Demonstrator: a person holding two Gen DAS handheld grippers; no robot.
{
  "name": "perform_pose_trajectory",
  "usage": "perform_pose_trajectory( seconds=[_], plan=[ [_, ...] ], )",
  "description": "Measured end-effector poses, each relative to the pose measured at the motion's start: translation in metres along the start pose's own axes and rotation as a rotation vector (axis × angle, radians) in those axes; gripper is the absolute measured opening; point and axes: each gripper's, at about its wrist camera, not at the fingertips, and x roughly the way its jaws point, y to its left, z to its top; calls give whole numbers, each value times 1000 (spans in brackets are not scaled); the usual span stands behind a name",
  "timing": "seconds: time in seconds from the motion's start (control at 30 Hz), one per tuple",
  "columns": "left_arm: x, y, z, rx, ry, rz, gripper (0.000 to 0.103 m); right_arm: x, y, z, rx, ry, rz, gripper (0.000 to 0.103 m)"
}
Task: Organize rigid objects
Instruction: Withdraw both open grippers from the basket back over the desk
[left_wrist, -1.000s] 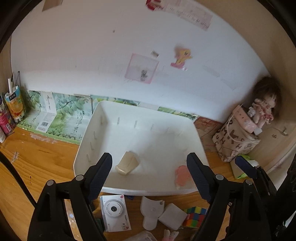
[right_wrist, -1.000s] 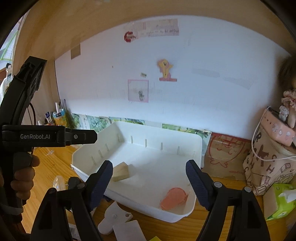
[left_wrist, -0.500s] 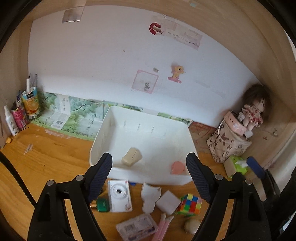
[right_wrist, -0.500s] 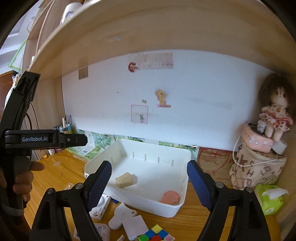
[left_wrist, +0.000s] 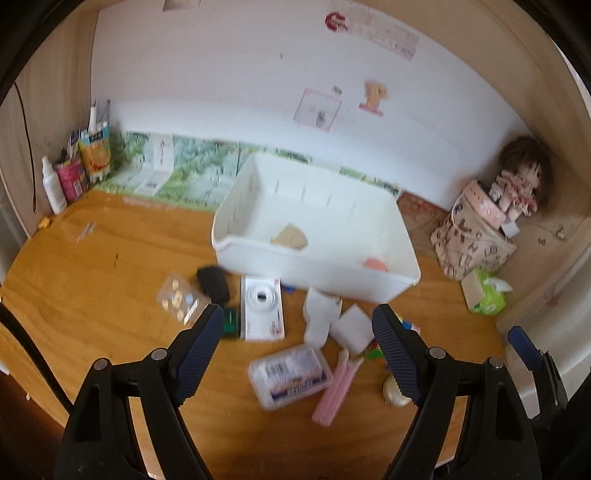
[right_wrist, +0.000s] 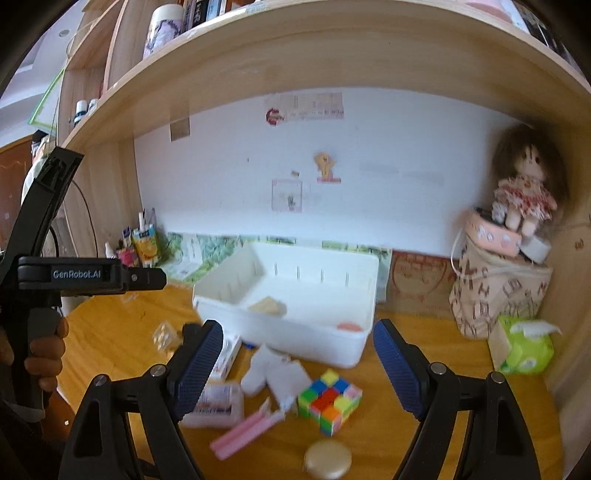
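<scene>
- Fingers wide on both my grippers, left gripper (left_wrist: 297, 332) and right gripper (right_wrist: 297, 363), nothing between them.
- Leftmost on the bench (left_wrist: 110, 258) lies a clear blister pack (left_wrist: 179, 297): light, flimsy, best pinched by an edge.
- White camera (left_wrist: 262, 308) next: stiff, smooth, so I'd grip across its short sides.
- Clear case (left_wrist: 290, 371) and pink sticks (left_wrist: 338, 387) sit nearer me.
- Colour cube (right_wrist: 328, 400) looks rigid, flat-faced, easy to clamp.
- White bin (left_wrist: 317, 271) behind already holds two pieces.
</scene>
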Motion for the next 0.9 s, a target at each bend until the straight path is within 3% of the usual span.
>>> perform_pose_trajectory(
  seconds=[0.43, 0.9],
  plan=[
    [17, -12, -42, 72, 180, 13, 84, -12, 3, -52, 71, 120, -28, 84],
    [83, -35, -79, 154, 500, 54, 84, 19, -12, -92, 148, 314, -30, 84]
  ],
)
